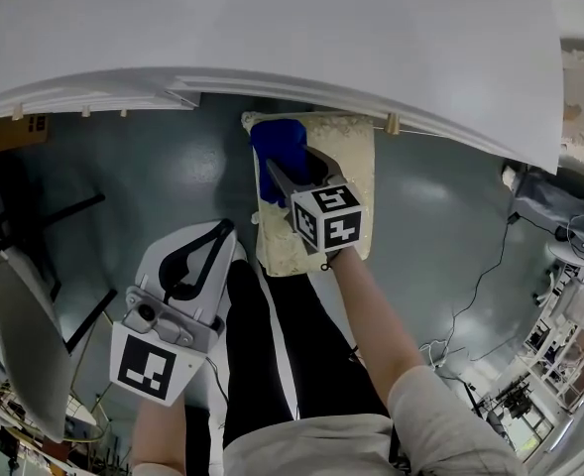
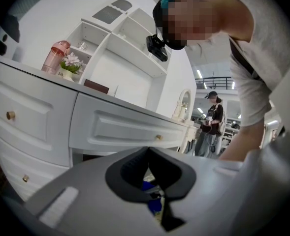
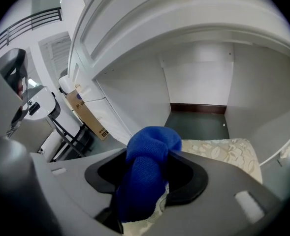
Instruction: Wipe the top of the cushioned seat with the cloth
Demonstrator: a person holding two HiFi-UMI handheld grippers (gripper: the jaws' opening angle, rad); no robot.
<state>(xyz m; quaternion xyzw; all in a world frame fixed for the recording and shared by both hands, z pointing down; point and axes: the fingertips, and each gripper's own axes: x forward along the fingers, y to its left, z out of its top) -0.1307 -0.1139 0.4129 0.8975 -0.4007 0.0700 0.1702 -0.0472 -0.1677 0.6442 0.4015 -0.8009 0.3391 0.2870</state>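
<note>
Where the right gripper (image 3: 144, 181) clamps, blue cloth (image 3: 152, 144) bunches.

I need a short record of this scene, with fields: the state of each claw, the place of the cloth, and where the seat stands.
right claw: shut on the blue cloth
cloth place: on the top of the cushioned seat, at the end nearest the white table, seemingly touching it
left claw: shut, holds nothing, beside the person's leg, apart from the seat
seat: cream with a floral pattern, far end under the table edge
</note>
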